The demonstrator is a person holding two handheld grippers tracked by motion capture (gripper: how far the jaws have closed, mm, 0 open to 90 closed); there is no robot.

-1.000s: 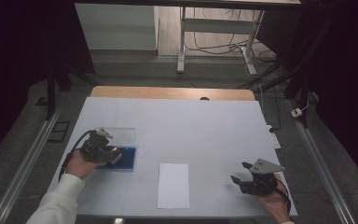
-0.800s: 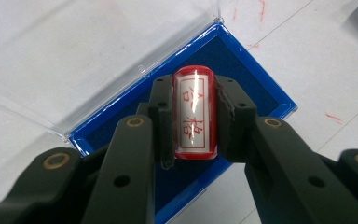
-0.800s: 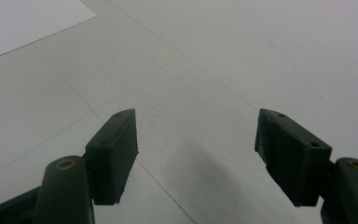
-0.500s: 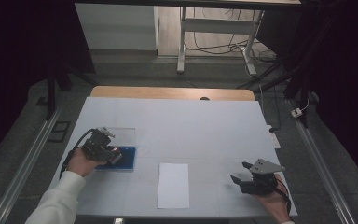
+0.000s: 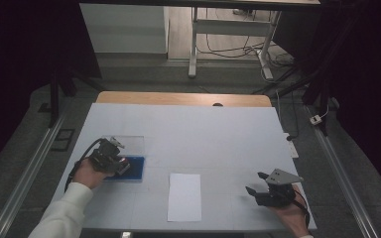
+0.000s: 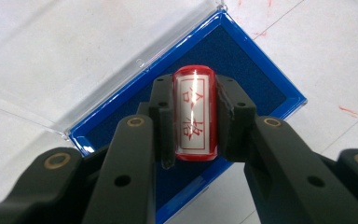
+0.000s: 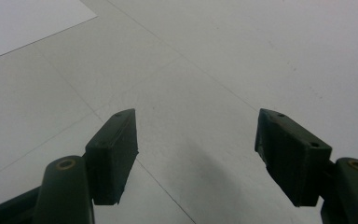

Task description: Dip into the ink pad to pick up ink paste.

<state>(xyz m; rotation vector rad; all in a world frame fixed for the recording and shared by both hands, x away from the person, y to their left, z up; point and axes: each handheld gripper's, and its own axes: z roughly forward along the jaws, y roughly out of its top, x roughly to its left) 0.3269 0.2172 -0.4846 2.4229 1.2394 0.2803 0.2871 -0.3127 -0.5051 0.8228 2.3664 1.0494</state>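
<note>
The left tongs [image 6: 193,116] clamp a glossy red cylindrical stamp [image 6: 194,114] over the blue felt ink pad [image 6: 261,79] with its clear hinged lid [image 6: 74,51], at centre frame; the right tongs [image 7: 196,158] gape empty above the matte white surface [image 5: 213,129], near a flat paper sheet [image 5: 184,196].

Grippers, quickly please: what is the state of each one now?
Left gripper: shut on the red cylindrical stamp, over the blue ink pad.
Right gripper: open, holding nothing, above the white table.
</note>
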